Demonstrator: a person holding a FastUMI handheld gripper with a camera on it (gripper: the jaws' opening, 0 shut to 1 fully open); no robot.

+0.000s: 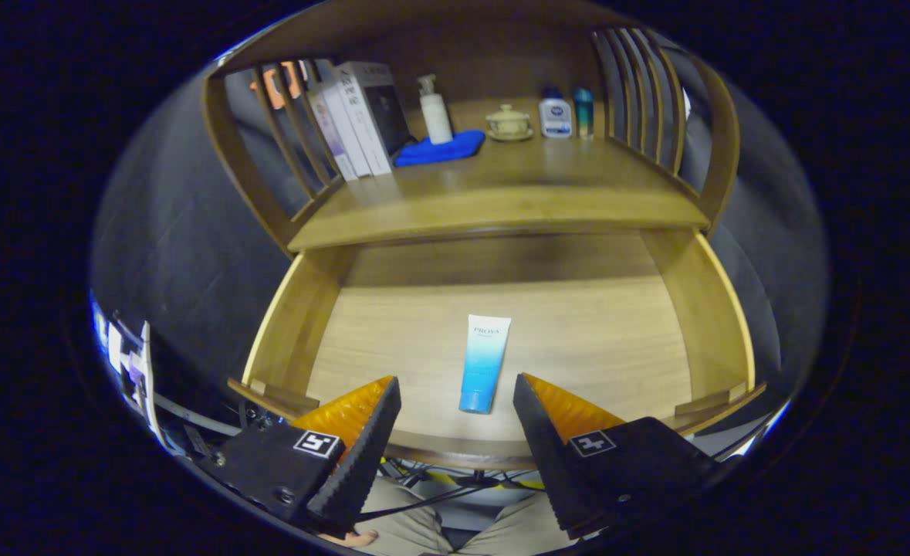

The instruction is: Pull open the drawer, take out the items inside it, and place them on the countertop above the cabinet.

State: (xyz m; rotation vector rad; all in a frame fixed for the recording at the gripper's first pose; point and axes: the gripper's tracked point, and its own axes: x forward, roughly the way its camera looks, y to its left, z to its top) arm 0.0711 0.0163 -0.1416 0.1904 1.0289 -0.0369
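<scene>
Gripper [455,401] spread wide, holding nothing, poised over the front edge of the drawer [721,309], which is pulled out. Just ahead and between the fingers: blue-and-white tube [485,363] flat on the drawer floor, alone. Long axis runs nearly straight away from the fingers, cap end nearest. Judgement: descend straight, close across its width. Countertop [501,201] beyond, above.

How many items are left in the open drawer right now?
1: a blue-and-white tube lies flat on the drawer floor, just ahead of the open gripper, in line with the gap between its fingers.
</scene>
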